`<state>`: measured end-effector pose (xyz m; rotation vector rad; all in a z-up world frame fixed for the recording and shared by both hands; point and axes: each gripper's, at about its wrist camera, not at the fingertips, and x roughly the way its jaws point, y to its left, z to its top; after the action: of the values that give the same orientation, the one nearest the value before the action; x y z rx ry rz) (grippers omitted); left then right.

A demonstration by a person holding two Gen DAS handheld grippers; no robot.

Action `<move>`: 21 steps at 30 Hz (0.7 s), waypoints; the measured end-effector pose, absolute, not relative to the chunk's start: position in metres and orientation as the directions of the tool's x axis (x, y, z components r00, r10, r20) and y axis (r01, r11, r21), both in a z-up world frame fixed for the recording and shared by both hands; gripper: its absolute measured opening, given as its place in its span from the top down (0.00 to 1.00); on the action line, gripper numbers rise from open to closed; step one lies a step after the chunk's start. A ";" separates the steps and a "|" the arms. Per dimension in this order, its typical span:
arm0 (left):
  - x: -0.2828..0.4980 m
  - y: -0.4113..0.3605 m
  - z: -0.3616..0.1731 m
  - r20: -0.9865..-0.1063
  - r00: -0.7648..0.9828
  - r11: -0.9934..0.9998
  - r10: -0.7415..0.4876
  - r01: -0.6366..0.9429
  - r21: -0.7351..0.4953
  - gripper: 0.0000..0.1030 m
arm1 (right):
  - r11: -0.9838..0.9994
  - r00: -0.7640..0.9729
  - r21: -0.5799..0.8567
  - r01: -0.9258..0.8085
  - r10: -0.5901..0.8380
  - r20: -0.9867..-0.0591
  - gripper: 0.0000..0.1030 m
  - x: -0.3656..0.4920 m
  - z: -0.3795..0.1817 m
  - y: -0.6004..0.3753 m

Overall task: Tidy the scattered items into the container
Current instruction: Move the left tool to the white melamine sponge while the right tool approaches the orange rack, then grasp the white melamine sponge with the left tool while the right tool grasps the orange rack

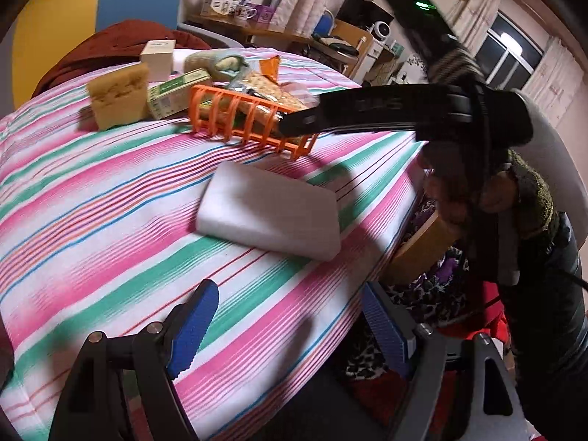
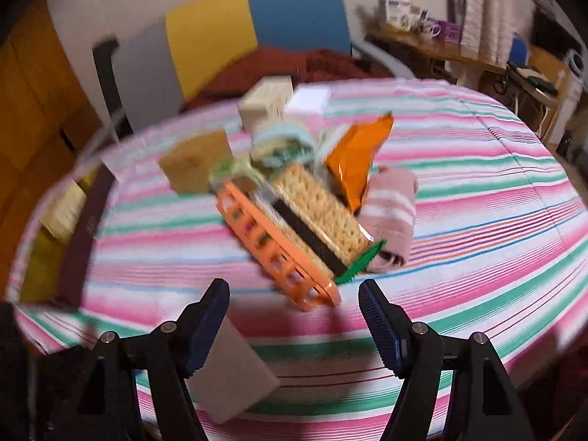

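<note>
Nearest the cameras, both pairs of tongs hang over a striped cloth in pink, green and white that covers the surface. The left gripper stands wide apart with nothing between its blue pads; the right gripper is also parted and empty. Just past the left tongs a white foam block lies flat near the cloth's edge. Beyond it the orange basket sits tilted, holding a cracker pack, with an orange packet and a pink sock beside it. In the left view the right tongs' black body crosses in front of the basket's end. Behind it are a yellow sponge, a green box and a cream box. Farther back: a red blanket, yellow and blue panels, a cluttered shelf with mugs, a dark window
</note>
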<state>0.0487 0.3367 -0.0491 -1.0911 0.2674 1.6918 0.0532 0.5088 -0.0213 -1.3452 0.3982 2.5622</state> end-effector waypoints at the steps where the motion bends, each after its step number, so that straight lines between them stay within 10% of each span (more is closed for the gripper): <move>1: 0.050 0.341 -0.049 -0.769 -0.032 -0.418 0.639 -0.854 -0.311 0.21 | -0.937 -0.544 0.140 -0.320 0.061 -0.837 0.28 0.049 -0.027 0.509; 21: 0.043 0.313 -0.051 -0.775 -0.115 -0.529 0.621 -0.791 -0.307 0.21 | -0.647 -0.552 0.741 -0.179 -0.558 -0.620 0.26 0.072 -0.074 0.474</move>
<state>0.0433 0.3132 -0.0509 -1.1345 0.2233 1.8105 0.0719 0.4742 -0.0737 -1.5595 1.3712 2.6719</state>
